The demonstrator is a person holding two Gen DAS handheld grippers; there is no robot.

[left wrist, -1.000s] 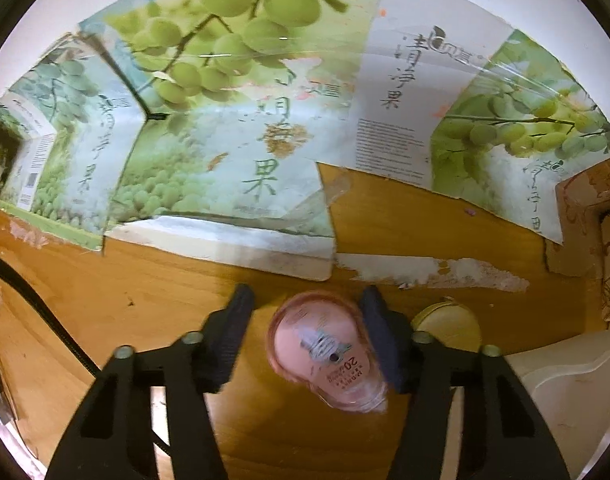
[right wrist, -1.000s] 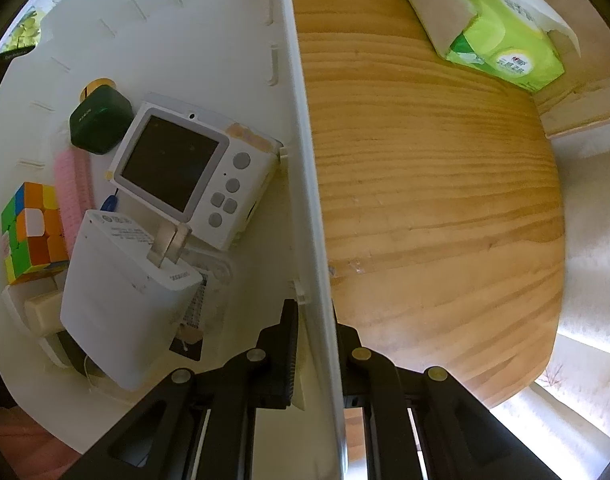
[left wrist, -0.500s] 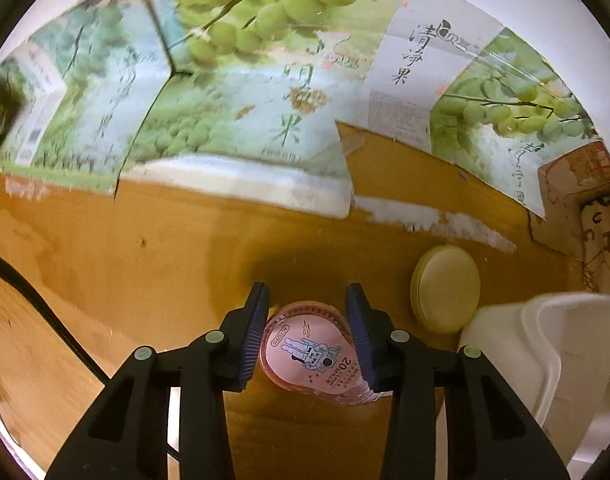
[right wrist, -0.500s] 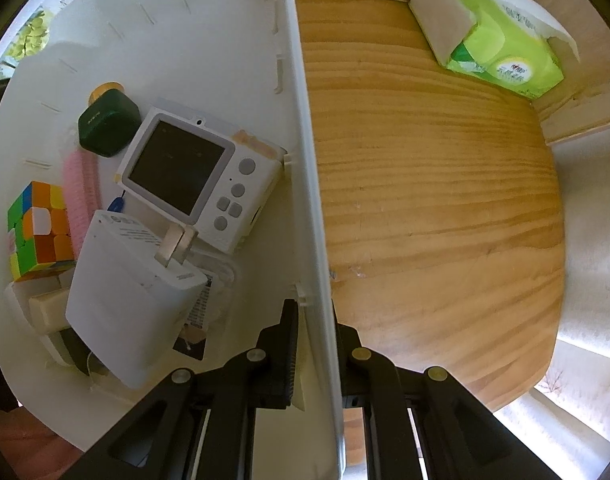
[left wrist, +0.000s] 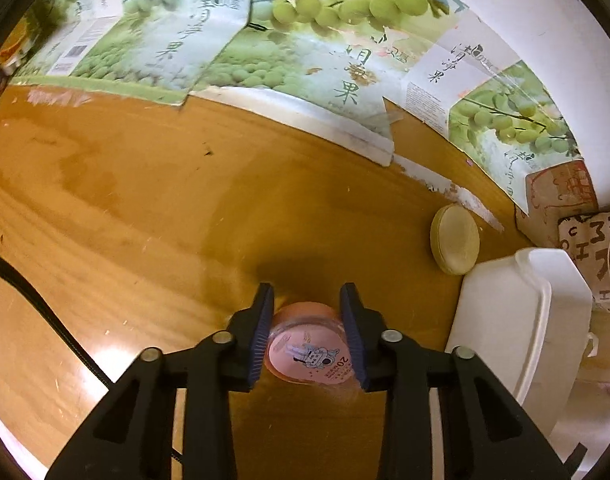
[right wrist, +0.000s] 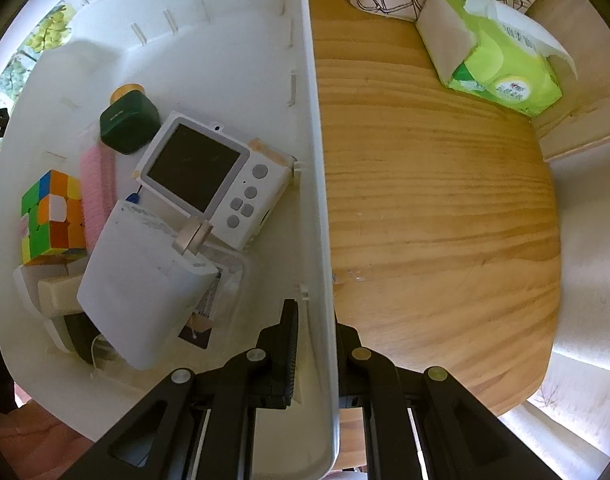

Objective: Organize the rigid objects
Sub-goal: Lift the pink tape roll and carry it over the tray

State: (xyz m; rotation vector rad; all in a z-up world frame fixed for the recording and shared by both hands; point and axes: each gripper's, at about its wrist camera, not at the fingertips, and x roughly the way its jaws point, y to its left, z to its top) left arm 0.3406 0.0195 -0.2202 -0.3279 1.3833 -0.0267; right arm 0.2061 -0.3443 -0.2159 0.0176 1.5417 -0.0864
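Wooden tabletop under everything, grape-print cardboard along its far edge; white bin at the right side, its near corner also showing in the left wrist view; right claw clenched on the bin's thin wall, one finger inside, one outside, pointing straight down; best kept exactly so, steady and level, to give a fixed target.

Inside the bin: white box, white camera, colour cube, pink strip, dark green case; bare floor left mostly at the far end, so likely the sensible drop zone.

Left claw grasping the pink tape case, having just been closing onto it; pads pressed on its two sides, case sitting deep between the fingers, apparently just above the tabletop, near the bin but not over it.

Advice for the carry: grip held firm, since the round plastic sides look slippery and could twist out; lift clear of the rim before crossing; approach over the corner, avoiding the yellow disc lying just beside the bin; lower onto bare floor instead of onto the camera screen; release only once low and still.

Green tissue pack well apart on the far side, no obstacle.
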